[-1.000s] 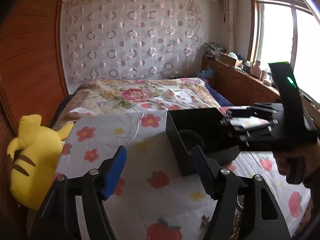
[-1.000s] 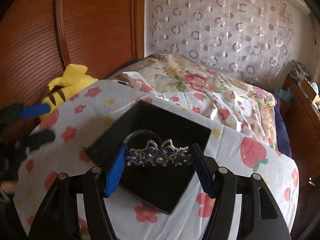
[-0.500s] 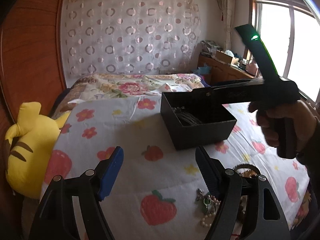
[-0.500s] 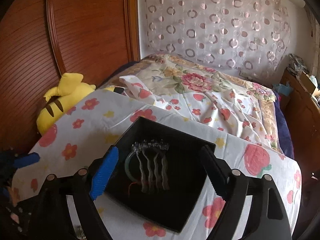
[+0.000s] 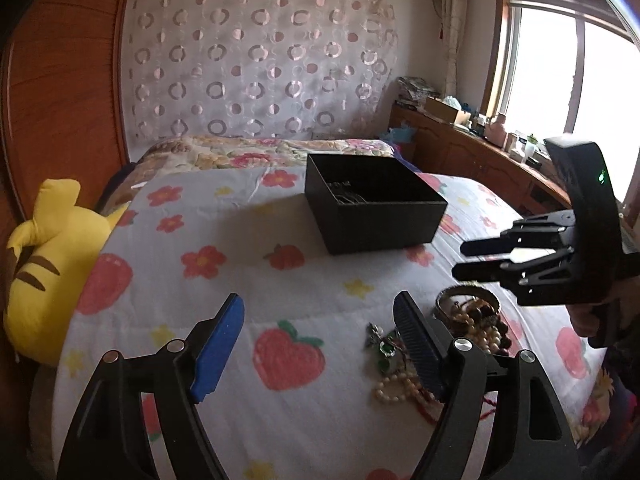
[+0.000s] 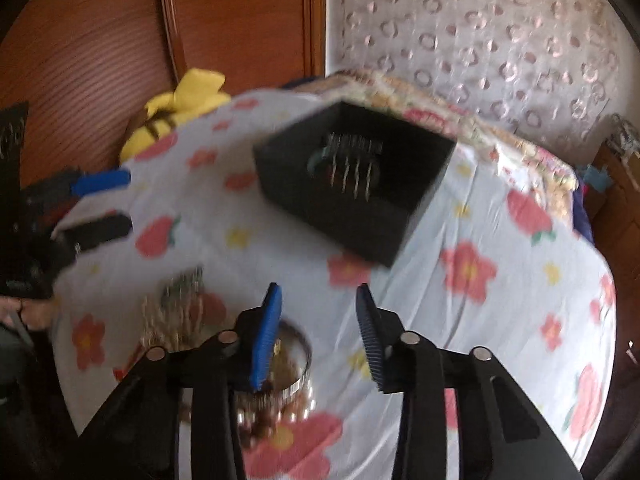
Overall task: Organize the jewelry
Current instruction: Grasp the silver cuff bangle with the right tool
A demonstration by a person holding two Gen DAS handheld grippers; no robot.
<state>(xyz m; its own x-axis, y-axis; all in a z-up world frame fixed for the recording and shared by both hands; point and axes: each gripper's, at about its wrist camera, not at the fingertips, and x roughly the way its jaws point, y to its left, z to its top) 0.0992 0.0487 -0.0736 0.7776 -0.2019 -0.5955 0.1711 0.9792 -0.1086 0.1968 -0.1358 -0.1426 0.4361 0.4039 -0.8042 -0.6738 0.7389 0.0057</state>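
Observation:
A black open box [image 5: 374, 204] stands on the flowered bedspread [image 5: 224, 280]; in the right wrist view the box [image 6: 356, 184] holds a jewelled hair comb [image 6: 352, 160] and a green bangle. A heap of jewelry [image 5: 452, 332] with pearl beads, a metal bangle and a green-stone piece lies near the front right; the heap [image 6: 240, 344] shows blurred in the right wrist view. My left gripper [image 5: 320, 332] is open and empty, just left of the heap. My right gripper [image 6: 318, 324] is open and empty, above the heap's bangle; it also shows in the left wrist view [image 5: 476, 258].
A yellow plush toy [image 5: 44, 264] lies at the bed's left edge by the wooden headboard [image 5: 60, 80]. A floral quilt [image 5: 256, 152] lies behind the box. A wooden cabinet [image 5: 480, 164] with clutter runs under the window at the right.
My right gripper let go of the hair comb into the box, opened, then drew back and down toward the jewelry heap. My left gripper pulled back, bringing the heap into view.

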